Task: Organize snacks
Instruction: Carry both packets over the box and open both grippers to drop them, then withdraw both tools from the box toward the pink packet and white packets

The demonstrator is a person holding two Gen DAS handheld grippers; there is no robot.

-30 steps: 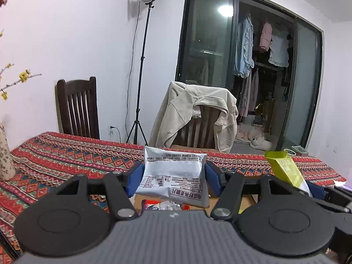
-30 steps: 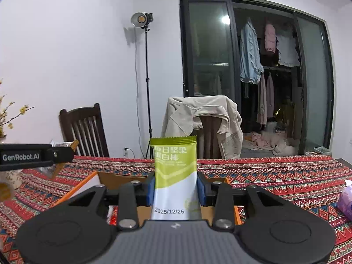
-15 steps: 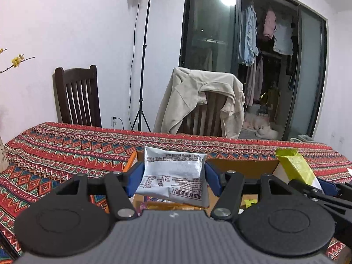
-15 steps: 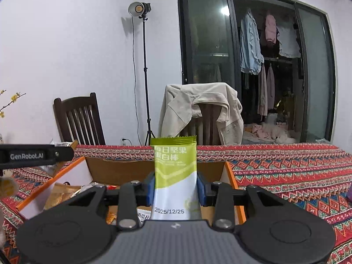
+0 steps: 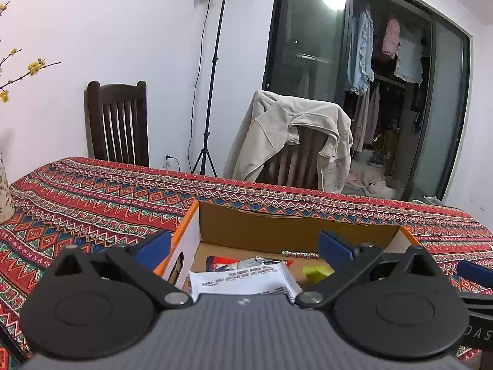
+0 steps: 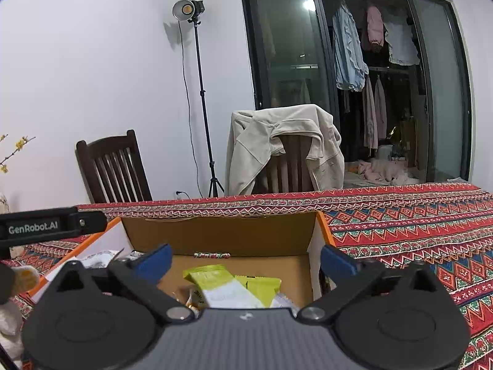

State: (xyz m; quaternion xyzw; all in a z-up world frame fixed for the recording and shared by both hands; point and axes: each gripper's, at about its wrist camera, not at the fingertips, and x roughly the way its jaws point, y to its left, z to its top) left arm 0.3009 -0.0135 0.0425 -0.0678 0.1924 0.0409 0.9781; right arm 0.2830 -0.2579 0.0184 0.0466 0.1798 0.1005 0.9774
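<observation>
An open cardboard box [image 5: 295, 231] with orange rims sits on the patterned tablecloth. My left gripper [image 5: 245, 245] is open above its left side; a white silver snack packet [image 5: 243, 282] lies in the box below it, beside other wrappers. My right gripper [image 6: 245, 260] is open above the box's [image 6: 222, 234] right side; a green-and-white nut bar packet [image 6: 222, 286] lies inside below it, next to another green packet [image 6: 262, 286]. The left gripper's arm [image 6: 46, 226] shows at the left of the right wrist view.
The red patterned tablecloth [image 5: 92, 200] covers the table. Two wooden chairs stand behind it, one [image 5: 118, 123] bare, one draped with a beige jacket [image 5: 292, 141]. A light stand [image 5: 212, 77] is by the wall. A vase [image 5: 4, 197] stands at the table's left.
Both grippers have opened. The white packet and the green nut bar packet have dropped into the box. Both views now look lower into the box.
</observation>
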